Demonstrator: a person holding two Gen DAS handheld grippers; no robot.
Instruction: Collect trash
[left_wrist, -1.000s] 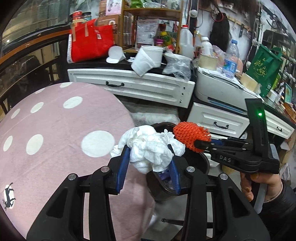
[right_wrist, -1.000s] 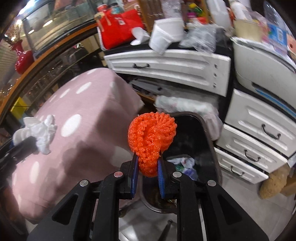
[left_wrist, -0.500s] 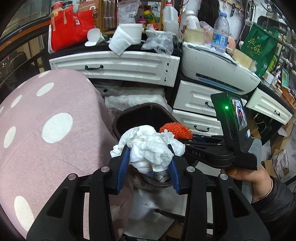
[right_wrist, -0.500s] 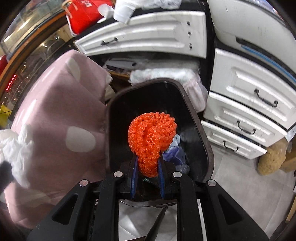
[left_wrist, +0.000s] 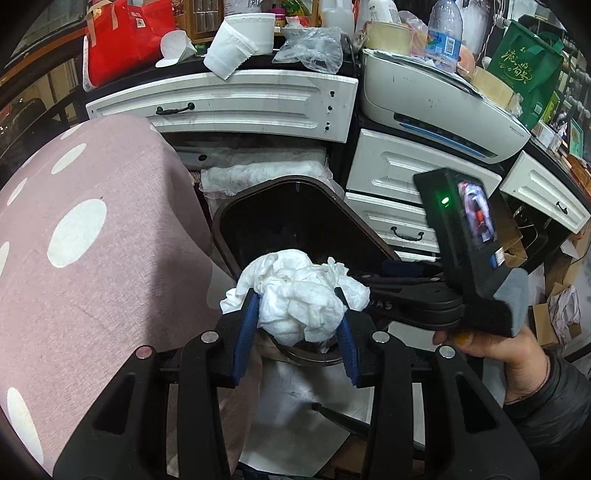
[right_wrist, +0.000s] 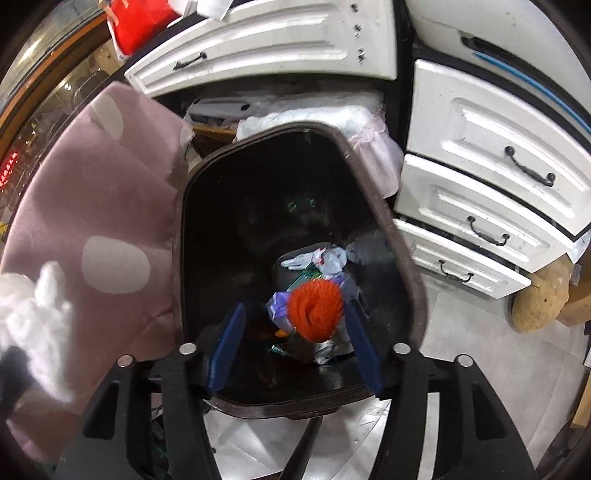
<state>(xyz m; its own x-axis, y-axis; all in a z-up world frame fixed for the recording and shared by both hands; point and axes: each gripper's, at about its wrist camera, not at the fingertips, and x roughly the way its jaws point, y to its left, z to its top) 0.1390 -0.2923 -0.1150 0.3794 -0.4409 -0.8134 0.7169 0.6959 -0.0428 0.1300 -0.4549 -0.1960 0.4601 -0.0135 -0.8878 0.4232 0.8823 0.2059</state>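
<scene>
My left gripper (left_wrist: 297, 315) is shut on a crumpled white tissue wad (left_wrist: 301, 291), held over the near rim of the black trash bin (left_wrist: 236, 210). In the right wrist view my right gripper (right_wrist: 295, 332) hangs over the bin (right_wrist: 369, 177) with its jaws opening. The orange foam net (right_wrist: 316, 308) has left the blue pads and is dropping into the bin among other scraps (right_wrist: 325, 258). The tissue wad (right_wrist: 33, 325) shows at the left edge there. In the left view the right gripper's body (left_wrist: 458, 258) is held by a person's hand (left_wrist: 495, 350); its fingertips are hidden behind the tissue.
A pink cloth with white dots (left_wrist: 81, 251) covers the surface left of the bin. White drawers (left_wrist: 236, 103) and a printer (left_wrist: 436, 103) stand behind it, topped with cups, bottles and bags. A tan stuffed toy (right_wrist: 539, 302) lies on the tiled floor at the right.
Both grippers came down over the bin. The right gripper's jaws have spread and the orange foam net has slipped out from between them. The left gripper still holds the tissue.
</scene>
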